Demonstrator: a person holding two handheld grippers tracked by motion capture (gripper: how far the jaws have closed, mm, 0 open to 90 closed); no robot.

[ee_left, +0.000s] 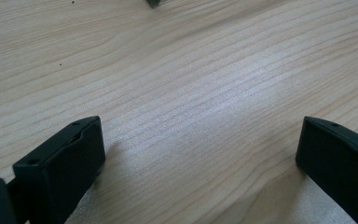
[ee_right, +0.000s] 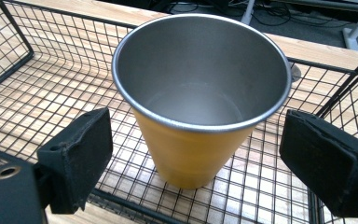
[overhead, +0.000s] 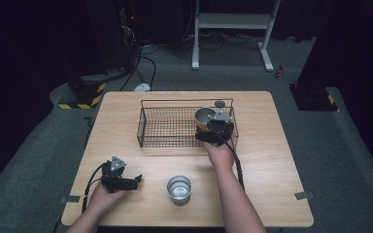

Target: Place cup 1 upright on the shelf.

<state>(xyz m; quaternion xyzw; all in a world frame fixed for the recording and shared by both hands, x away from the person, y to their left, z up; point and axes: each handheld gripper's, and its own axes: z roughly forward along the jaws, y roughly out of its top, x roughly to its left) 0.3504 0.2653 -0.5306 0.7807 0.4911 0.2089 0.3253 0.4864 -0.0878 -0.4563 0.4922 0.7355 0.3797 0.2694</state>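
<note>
Wooden table (overhead: 267,160) bearing a wire basket (overhead: 167,127); right gripper (ee_right: 196,154), jaws apart, flanks the upright yellow cup (ee_right: 200,98) inside. Left gripper (ee_left: 200,158) rests nearby, jaws apart.

L gripper (overhead: 137,181) low near table edge, jaws wide, R gripper (ee_right: 196,154) extended fwd, jaws wide

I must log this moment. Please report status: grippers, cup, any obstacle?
Right gripper open, jaws either side of yellow cup standing in basket. Left gripper open, over bare table. Steel cup stands apart on table, nothing blocking.
</note>
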